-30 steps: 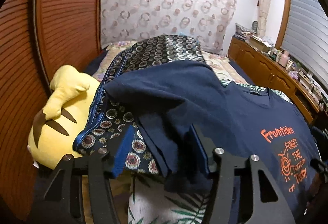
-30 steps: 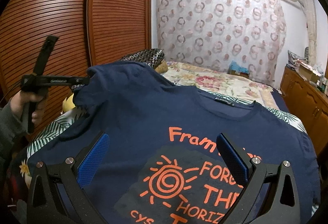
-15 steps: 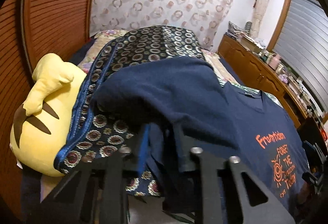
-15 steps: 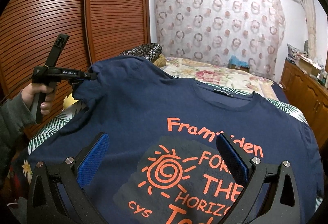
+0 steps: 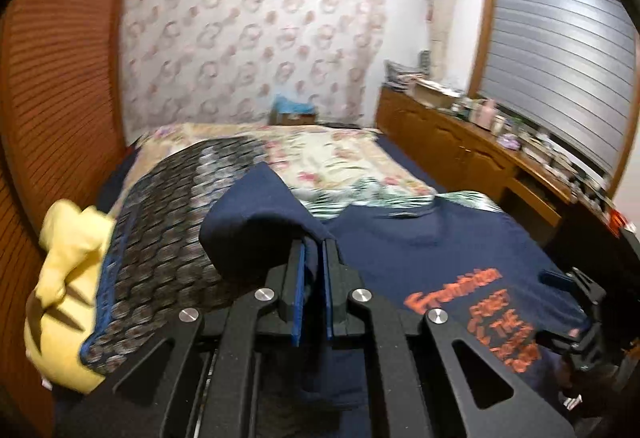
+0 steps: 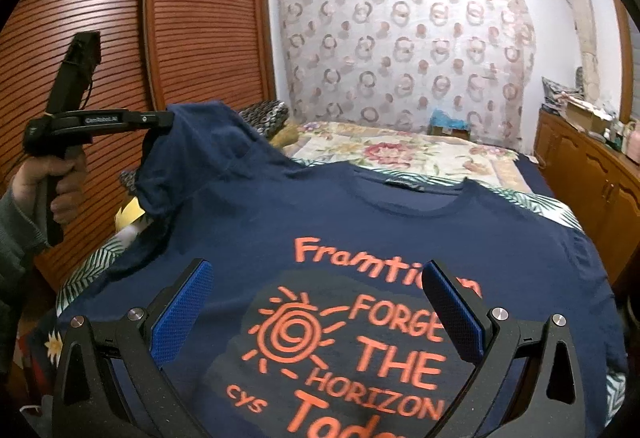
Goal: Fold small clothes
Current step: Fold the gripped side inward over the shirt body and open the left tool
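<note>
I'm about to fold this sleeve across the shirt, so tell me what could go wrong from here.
1. The left gripper pinches only a small bunch of the sleeve; a quick pull might slip it free.
2. The right gripper hovers open over the T-shirt, pinning nothing, so the body may drag along and wrinkle.
3. The sleeve hangs close to the patterned quilt and yellow plush; it could catch there.

Light: you get dim indoor light | Blur: left wrist view smeared | Edges: fisheye bending, dark corners.
</note>
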`<state>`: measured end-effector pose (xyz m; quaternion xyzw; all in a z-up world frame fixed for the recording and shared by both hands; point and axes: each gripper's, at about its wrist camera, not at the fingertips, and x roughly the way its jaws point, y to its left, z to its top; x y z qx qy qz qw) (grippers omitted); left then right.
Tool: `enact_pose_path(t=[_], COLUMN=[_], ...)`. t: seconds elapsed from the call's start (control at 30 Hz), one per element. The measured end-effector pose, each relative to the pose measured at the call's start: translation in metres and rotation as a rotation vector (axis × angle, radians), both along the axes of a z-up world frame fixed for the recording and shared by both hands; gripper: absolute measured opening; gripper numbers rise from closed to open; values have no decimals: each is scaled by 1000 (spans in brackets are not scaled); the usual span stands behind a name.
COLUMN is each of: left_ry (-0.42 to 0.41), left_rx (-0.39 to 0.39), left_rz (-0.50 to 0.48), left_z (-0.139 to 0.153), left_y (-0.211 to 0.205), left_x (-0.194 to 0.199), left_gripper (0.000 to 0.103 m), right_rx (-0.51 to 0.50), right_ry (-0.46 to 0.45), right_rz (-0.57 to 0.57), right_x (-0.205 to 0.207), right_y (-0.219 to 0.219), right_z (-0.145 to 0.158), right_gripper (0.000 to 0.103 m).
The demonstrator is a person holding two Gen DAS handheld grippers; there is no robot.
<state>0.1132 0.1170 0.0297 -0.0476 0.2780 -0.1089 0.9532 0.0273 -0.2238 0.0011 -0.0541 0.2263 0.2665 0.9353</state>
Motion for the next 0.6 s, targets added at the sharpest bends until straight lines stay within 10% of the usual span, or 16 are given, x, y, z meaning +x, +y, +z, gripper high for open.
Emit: enact_pose_path(t=[0.3, 0.6], left_ry=[41, 23], left_rx=[52, 42], left_rz=[-139, -135], left_z=[-9, -18], left_y=[-78, -90], left_x=[14, -10], left_gripper=[10, 48], right_rx=[25, 34], right_ry=[15, 36], right_rz=[-79, -107], right_x=[-2, 1], right_y=[-15, -4], right_z=[-2, 1], right_gripper=[103, 103])
